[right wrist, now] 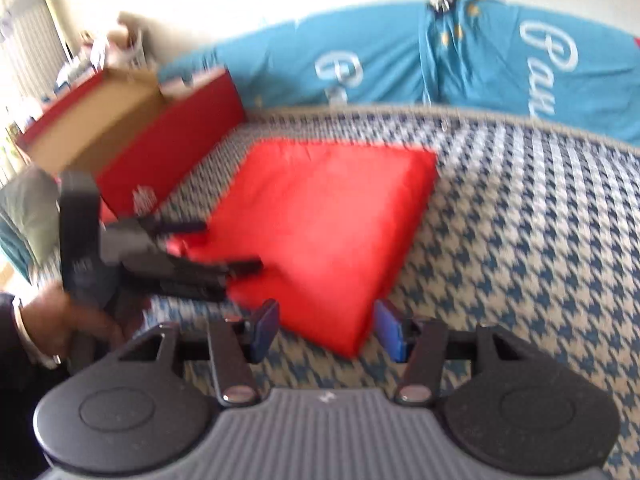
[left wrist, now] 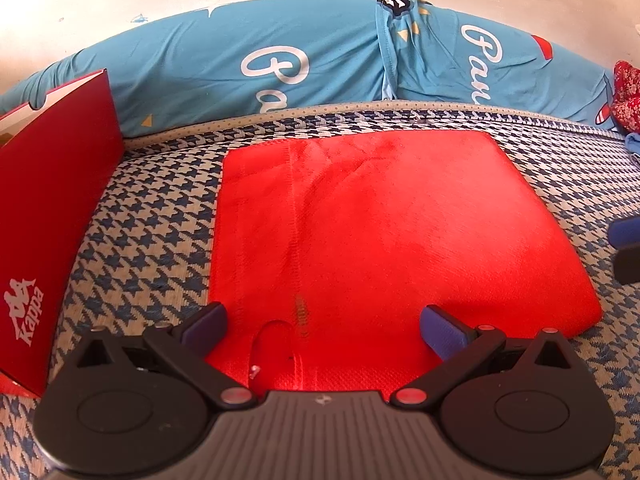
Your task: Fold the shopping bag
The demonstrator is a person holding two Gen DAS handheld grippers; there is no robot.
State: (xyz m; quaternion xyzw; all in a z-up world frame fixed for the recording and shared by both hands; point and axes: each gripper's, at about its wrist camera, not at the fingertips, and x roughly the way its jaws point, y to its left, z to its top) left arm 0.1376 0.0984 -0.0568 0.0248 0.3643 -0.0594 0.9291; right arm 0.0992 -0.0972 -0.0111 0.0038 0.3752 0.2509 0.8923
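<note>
clearly the red shopping bag (left wrist: 384,232) lies flat on the houndstooth mattress (left wrist: 152,248) as a neat rectangle, and it reads as doubled over, with a thick rounded edge on the side nearest the right gripper (right wrist: 326,330); whether more folds are wanted or the last one is already made, these views cannot settle; the left gripper (left wrist: 322,326) hangs low over the bag's near edge with its jaws spread wide, one blue pad (left wrist: 206,326) at the bag's left edge and the other over the cloth, pinching nothing; the right gripper sits off the bag's near corner, jaws likewise spread and empty, the corner lying between the two pads, though that view is blurred and contact cannot be told; the risks, as i judge them: the cloth looks thin and slick, so a pinch that takes only the top layer would peel the fold apart; a drag along the rough weave could skew the rectangle or bunch it; a loop or handle near the left gripper's edge (left wrist: 266,340) could snag a finger; the red box (left wrist: 52,216) stands just beside the bag on the left, and a wide swing there could knock it; the blue pillow (left wrist: 248,68) lies well behind.
</note>
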